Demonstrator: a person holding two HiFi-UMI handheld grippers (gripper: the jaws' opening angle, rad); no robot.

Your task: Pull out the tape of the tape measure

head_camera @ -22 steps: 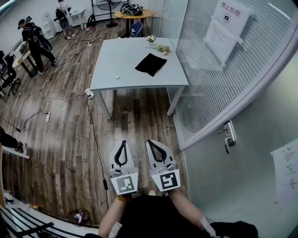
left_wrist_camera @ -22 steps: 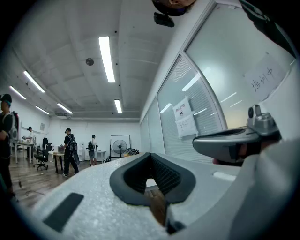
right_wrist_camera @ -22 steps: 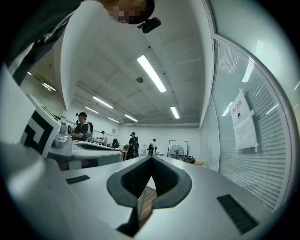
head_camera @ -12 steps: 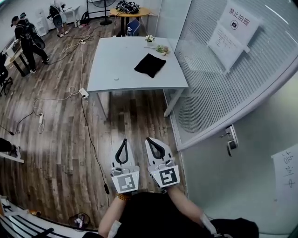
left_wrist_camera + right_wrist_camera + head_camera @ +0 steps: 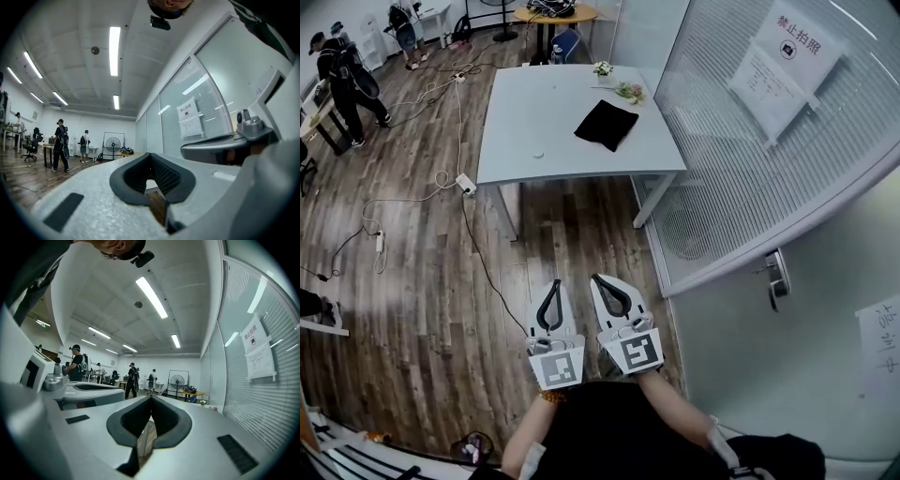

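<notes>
No tape measure can be identified with certainty. The only candidate is a small pale round object (image 5: 538, 155) lying on the light grey rectangular table (image 5: 516, 122), near its front-left part. It is too small to confirm, and no drawn tape shows, so no long axis can be read.

Position relative to the tongs: the candidate lies straight ahead of both, well apart, with a stretch of brown wood-plank floor (image 5: 422, 281) between them. It sits slightly to the left of the line of the left gripper (image 5: 551, 287), so that gripper is judged the nearer. The right gripper (image 5: 600, 281) is just beside the left one, both held close to the person's body and pointing toward the table.

Gripper state: in the left gripper view the black-padded jaws of the left gripper (image 5: 150, 155) are pressed together with nothing between them. In the right gripper view the right gripper (image 5: 151, 399) shows the same: jaws meeting, nothing pinched.

Judgement: the task has not begun. An approach to the table is required before any grasp.

Other items on the table: a black folded cloth (image 5: 606, 124) to the right of the candidate, apart from it. At the far edge stand a small pot of pale flowers (image 5: 602, 69) and a loose flower sprig (image 5: 629, 92).
</notes>
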